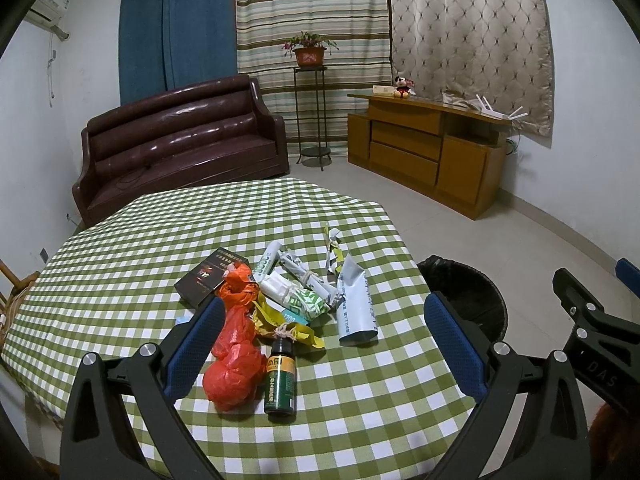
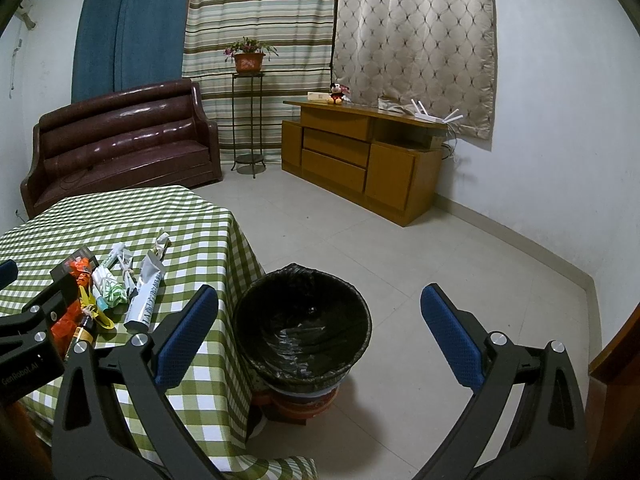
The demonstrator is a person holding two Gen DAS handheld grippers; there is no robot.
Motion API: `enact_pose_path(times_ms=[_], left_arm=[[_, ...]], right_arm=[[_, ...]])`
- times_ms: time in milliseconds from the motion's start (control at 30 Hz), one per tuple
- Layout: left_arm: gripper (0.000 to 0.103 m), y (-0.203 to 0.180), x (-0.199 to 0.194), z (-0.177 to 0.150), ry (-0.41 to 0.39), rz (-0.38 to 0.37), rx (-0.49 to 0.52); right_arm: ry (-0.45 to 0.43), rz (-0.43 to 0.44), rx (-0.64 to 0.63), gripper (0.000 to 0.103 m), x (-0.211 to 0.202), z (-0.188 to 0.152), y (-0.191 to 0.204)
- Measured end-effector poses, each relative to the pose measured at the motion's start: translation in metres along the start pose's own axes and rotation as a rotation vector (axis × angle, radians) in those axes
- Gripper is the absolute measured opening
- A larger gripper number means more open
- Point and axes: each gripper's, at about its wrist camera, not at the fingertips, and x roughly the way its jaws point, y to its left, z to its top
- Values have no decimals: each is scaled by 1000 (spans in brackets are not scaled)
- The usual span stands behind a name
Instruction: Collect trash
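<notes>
1. Nothing is picked up so far, by my reckoning: the left gripper (image 1: pixel 324 344) hangs over the checked table (image 1: pixel 120 256) with its jaws wide apart and empty, and the right gripper (image 2: pixel 316 340) hangs above the floor, jaws just as wide and holding nothing
2. The trash lies in a heap on the cloth; the red plastic bag (image 1: pixel 232 364) and the small green bottle (image 1: pixel 281 382) sit between the left jaws, nearest them, while the crumpled wrappers (image 1: pixel 304 284) and dark box (image 1: pixel 210 276) lie beyond the fingertips
3. The black-lined bin (image 2: pixel 304 320) stands on the floor between the right jaws, just beside the table edge
4. Next, I'd say, the left jaws must drop around the bag or bottle and close; the bag looks soft and may slip
5. The bottle's label is too small to read, the heap hides what is underneath, and the bin's bottom is too dark to judge
</notes>
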Motion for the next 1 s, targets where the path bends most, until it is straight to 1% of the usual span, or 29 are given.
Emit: enact_pose_path(times_ms=[1000], left_arm=[[97, 7, 1, -5, 10, 2, 4]], right_arm=[[3, 0, 0, 99, -1, 0, -2]])
